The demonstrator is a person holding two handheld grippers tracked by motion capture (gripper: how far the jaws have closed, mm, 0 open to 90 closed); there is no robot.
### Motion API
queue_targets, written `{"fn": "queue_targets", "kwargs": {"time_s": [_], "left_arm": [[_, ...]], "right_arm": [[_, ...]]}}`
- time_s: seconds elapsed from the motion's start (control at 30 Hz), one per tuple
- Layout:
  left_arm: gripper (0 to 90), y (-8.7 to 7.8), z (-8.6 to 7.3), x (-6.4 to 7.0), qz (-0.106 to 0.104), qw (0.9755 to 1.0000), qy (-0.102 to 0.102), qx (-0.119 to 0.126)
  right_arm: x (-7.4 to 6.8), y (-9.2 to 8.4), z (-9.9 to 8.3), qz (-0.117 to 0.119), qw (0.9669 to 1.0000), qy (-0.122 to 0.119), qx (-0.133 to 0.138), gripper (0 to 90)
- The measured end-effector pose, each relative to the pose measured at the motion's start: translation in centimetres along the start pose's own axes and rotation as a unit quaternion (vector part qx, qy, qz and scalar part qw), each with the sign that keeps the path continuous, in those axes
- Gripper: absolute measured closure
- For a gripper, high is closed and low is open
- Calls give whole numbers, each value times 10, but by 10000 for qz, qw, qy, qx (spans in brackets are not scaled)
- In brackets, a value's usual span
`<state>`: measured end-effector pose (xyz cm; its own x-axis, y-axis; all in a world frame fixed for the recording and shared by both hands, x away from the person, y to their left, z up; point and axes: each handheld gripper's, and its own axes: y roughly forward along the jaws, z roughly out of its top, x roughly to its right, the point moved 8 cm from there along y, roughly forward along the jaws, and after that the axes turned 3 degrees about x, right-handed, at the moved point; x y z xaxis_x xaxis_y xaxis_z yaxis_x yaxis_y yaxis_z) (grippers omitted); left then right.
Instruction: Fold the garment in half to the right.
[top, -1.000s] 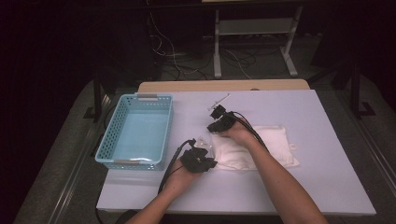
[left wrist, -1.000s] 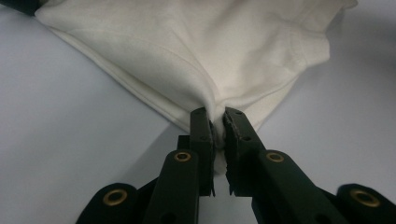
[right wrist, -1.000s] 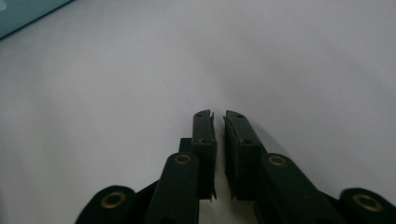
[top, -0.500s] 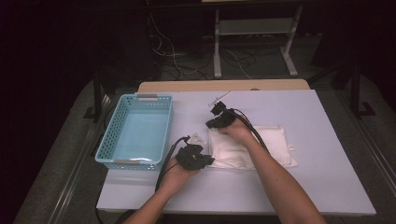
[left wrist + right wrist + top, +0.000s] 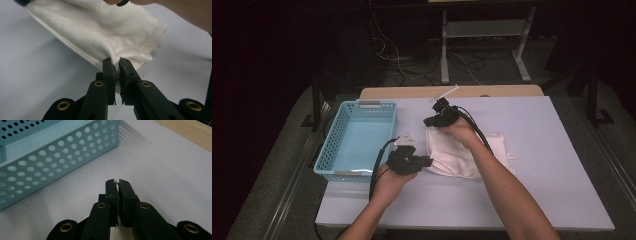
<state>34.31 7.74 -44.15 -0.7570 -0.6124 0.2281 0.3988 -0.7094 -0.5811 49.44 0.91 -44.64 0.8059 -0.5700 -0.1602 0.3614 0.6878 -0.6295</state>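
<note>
A white cloth [image 5: 464,152] lies on the white table [image 5: 542,165], its left edge raised. My left gripper [image 5: 428,161] is shut on the near-left part of it. In the left gripper view the jaws [image 5: 116,62] pinch a fold of the white cloth [image 5: 100,32], which hangs stretched above the table. My right gripper [image 5: 428,121] is at the cloth's far-left corner. In the right gripper view its jaws [image 5: 117,182] are shut, with a thin white sliver of cloth between them. The rest of the cloth is hidden behind that gripper.
A light blue perforated basket [image 5: 328,150] stands on the table's left side, just beyond my right gripper's tips, as the basket [image 5: 50,157] in the right gripper view shows. A wooden strip [image 5: 492,91] runs along the table's far edge. Dark floor and cables lie beyond.
Both hands have risen and shifted slightly left, lifting the cloth's left edge off the table. Both grippers stay shut.
</note>
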Motion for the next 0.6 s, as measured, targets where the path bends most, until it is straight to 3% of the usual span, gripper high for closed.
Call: {"fn": "queue_targets", "kwargs": {"time_s": [0.23,0.6], "left_arm": [[828,2,0,-2,-177,9998,92,-30],[828,12,18,10,-441,9984,330,110]], "right_arm": [[-1,1,0,63,10000,20,15,856],[14,-21,-6,78,9994,181,283,855]]}}
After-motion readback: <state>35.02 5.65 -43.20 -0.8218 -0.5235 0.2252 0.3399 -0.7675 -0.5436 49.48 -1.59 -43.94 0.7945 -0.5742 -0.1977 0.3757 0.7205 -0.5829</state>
